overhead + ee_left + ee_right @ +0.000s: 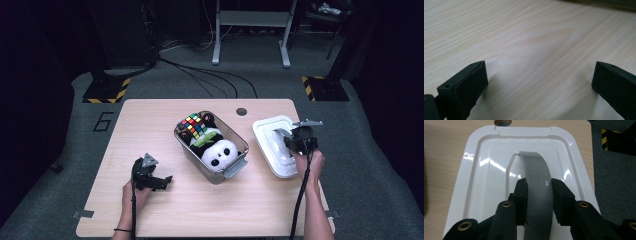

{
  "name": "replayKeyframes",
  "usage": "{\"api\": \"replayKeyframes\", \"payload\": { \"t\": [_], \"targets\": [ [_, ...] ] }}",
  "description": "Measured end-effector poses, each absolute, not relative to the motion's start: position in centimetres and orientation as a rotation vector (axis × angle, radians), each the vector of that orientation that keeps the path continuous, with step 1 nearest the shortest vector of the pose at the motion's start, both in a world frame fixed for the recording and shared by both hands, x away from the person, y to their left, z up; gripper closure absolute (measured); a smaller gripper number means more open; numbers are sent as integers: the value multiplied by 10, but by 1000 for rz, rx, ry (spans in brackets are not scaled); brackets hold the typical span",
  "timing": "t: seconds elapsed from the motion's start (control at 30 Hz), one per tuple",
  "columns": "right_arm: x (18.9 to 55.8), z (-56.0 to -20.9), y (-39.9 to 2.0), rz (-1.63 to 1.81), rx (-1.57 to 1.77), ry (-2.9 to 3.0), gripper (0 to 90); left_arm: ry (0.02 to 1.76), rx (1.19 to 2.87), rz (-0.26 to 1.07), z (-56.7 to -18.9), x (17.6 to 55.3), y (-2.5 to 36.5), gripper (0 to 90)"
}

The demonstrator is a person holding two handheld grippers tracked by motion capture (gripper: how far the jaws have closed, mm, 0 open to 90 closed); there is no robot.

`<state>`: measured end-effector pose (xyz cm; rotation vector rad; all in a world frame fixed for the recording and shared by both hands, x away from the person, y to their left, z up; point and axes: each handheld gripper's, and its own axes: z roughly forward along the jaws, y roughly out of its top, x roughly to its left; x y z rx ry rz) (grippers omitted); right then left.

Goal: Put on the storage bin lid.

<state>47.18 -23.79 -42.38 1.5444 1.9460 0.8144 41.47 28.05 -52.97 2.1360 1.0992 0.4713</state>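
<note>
Panda toy (220, 154) and puzzle cube (194, 125) fill bin (235, 169).

Light wooden table (150, 120) with clear bin (186, 145), white lid (265, 137).

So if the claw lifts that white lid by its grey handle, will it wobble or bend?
The white lid looks like stiff, glossy plastic, so it probably won't flop. The right claw pinches only the narrow grey handle at the middle, so the lid may tilt or swing. It looks thin, so likely light.
</note>
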Motion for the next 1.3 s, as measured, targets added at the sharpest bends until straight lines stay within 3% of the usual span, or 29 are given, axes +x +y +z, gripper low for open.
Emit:
{"api": "replayKeyframes", "payload": {
  "t": [0.77, 1.3],
  "targets": [
    [458, -343, -202, 864, 1365, 1966, 675, 1098, 2130, 470, -530, 415, 280, 1],
    [456, -320, -161, 923, 1273, 2006, 674, 1097, 2130, 470, -530, 415, 280, 1]
  ]
}}
